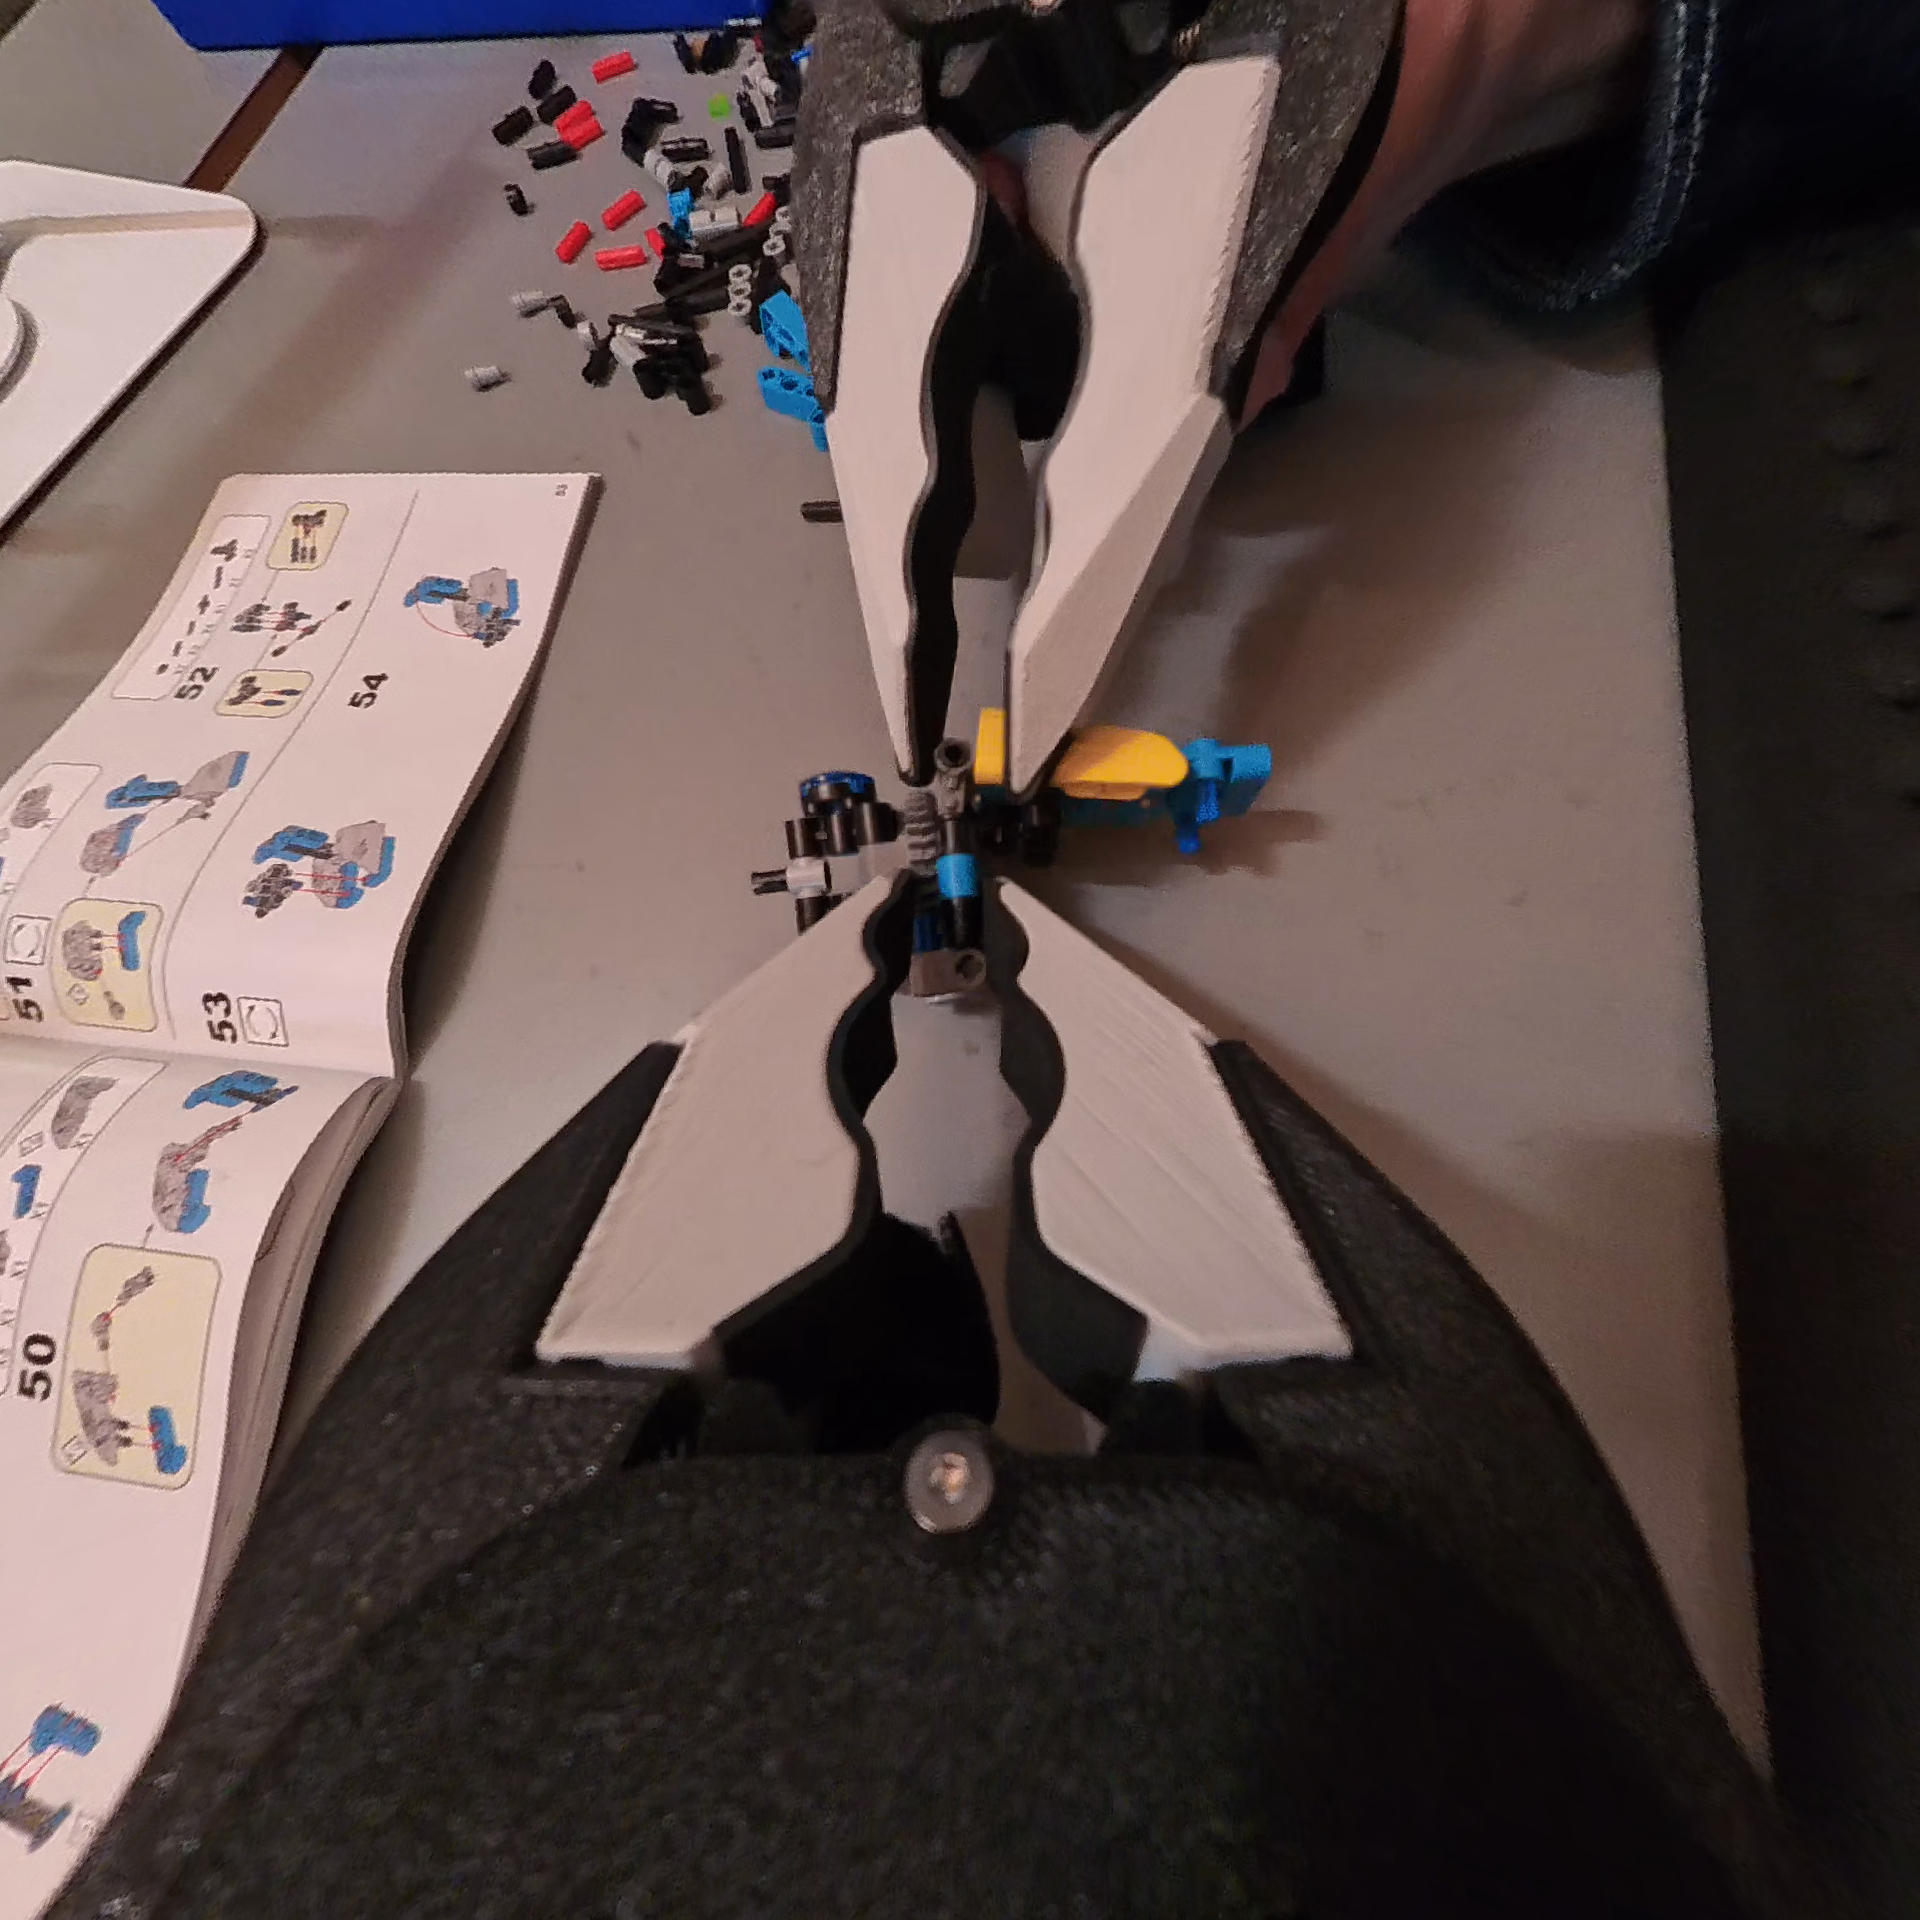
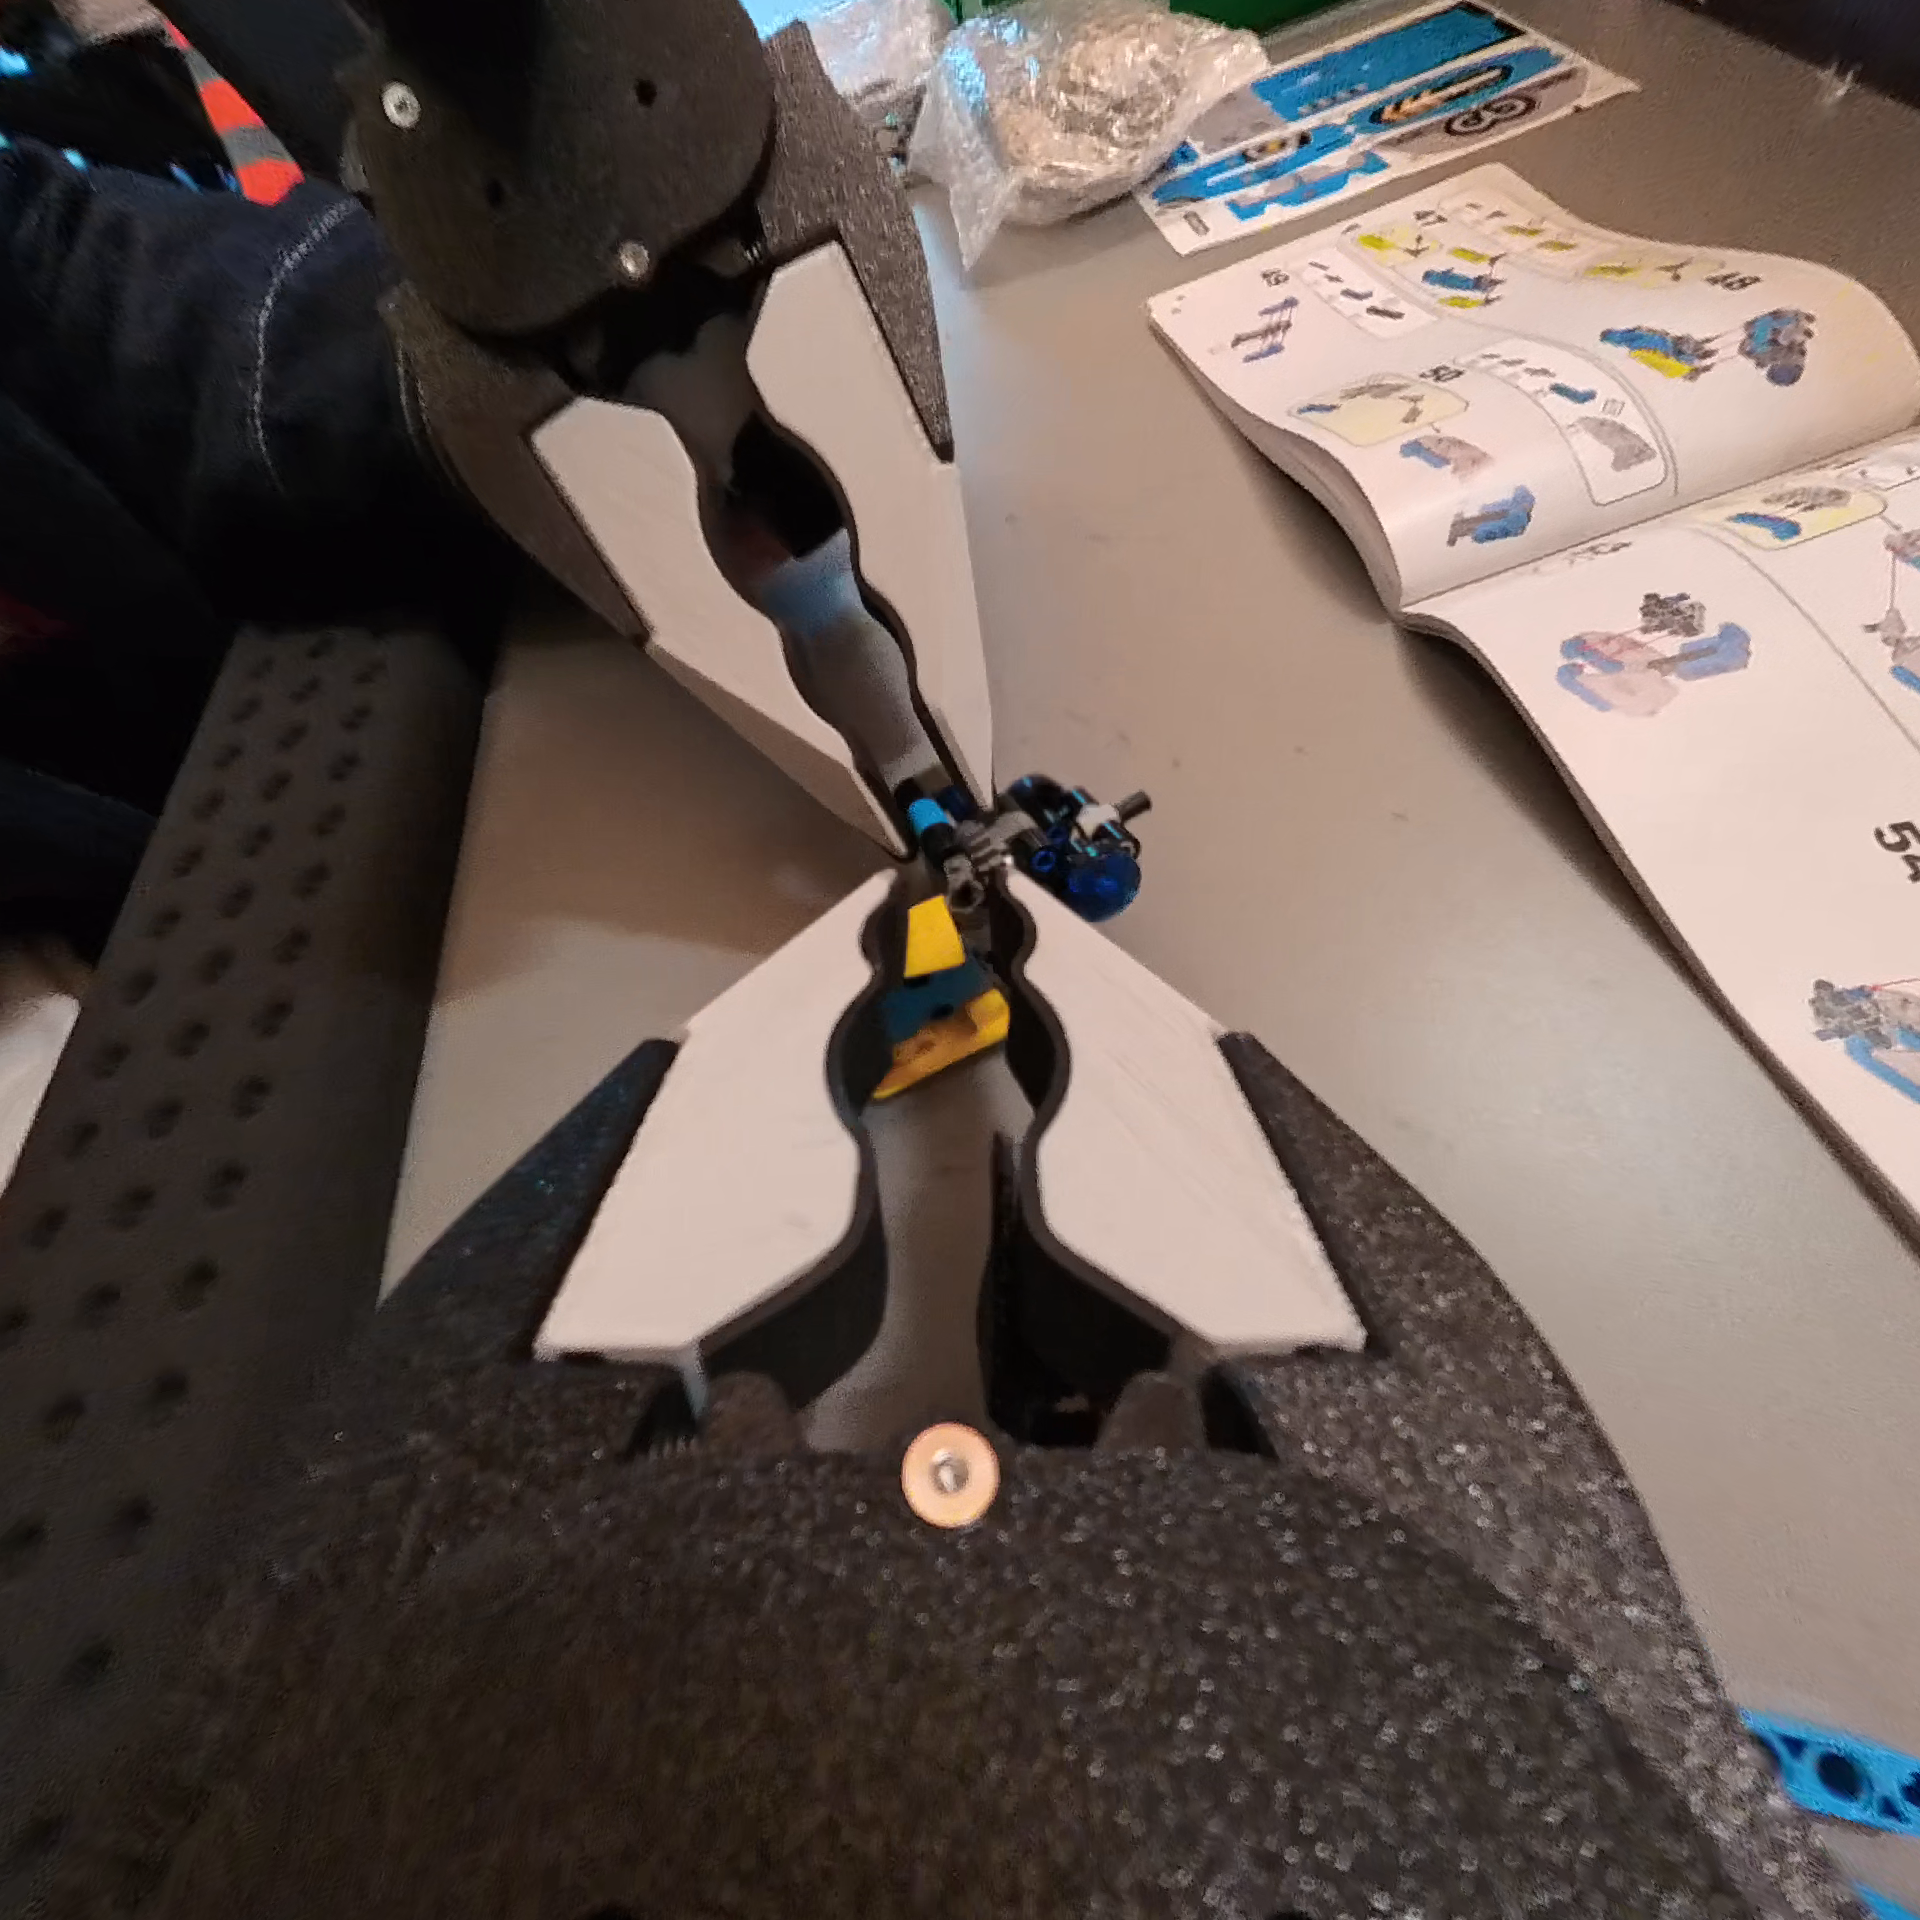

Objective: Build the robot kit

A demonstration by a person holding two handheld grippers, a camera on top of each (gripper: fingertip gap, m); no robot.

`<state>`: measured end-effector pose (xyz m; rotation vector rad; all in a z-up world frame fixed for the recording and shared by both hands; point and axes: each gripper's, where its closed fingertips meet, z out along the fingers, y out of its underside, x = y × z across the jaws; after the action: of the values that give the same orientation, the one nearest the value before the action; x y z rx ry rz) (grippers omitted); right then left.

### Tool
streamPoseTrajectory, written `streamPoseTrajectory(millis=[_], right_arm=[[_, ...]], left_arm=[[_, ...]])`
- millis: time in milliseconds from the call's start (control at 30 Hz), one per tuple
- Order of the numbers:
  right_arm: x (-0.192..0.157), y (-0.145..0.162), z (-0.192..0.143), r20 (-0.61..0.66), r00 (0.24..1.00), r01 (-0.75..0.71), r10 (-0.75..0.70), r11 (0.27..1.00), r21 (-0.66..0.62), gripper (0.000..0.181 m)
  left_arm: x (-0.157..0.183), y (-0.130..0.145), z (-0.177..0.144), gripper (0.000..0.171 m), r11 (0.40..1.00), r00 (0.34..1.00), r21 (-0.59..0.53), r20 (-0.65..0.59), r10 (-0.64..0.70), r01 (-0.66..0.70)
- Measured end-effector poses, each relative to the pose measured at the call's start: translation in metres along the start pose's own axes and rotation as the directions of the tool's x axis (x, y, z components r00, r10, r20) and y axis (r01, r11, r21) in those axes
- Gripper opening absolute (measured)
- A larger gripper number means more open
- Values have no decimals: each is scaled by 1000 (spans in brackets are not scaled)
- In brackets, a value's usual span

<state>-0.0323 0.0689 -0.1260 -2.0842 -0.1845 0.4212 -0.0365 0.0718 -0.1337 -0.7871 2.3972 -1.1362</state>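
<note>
Nearest in the left wrist view, the left gripper (image 1: pixel 945 894): jaws drawn almost together, clamped on the blue-and-black stub end of a small brick assembly (image 1: pixel 966 831). Meets, tip to tip from the far side, the right gripper (image 1: pixel 961 774): jaws likewise narrowed, pinching the yellow piece (image 1: pixel 1117 769) at the assembly's other end, with a blue bracket (image 1: pixel 1231 774) jutting out to the right. Holds the assembly between both pairs of tips, close over the grey table (image 1: pixel 1403 987); cannot tell whether touching it.

Looks only partly built: a short cluster of black pins, a grey gear and a dark blue round stud on the left side, and nothing resembling a finished model.

To the left, just beside the grippers, an open instruction booklet (image 1: pixel 312 779), lying flat, pages of build diagrams facing up. Farther off, at far left, a scatter of loose pieces (image 1: pixel 665 208), red, black, grey and blue, none joined to the assembly. Beyond the booklet, the corner of a white tray (image 1: pixel 104 312).

In the right wrist view, past the booklet, a crumpled clear bag (image 2: pixel 1060 114) and a sticker sheet (image 2: pixel 1382 114); one blue beam (image 2: pixel 1839 1777) lies near at right.
</note>
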Motion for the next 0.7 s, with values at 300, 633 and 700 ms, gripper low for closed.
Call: streamPoseTrajectory(millis=[300, 633, 700], right_arm=[[0, 3, -1, 104, 992, 71, -69, 997, -12, 7], [5, 7, -21, 100, 984, 147, -146, 989, -5, 20], [0, 14, -22, 131, 978, 164, -161, 986, -11, 29]], left_arm=[[2, -3, 3, 11, 997, 997, 75, -79, -16, 22], [0, -3, 4, 11, 996, 996, 88, -87, -9, 17], [0, -3, 4, 11, 996, 996, 88, -88, -10, 18]])
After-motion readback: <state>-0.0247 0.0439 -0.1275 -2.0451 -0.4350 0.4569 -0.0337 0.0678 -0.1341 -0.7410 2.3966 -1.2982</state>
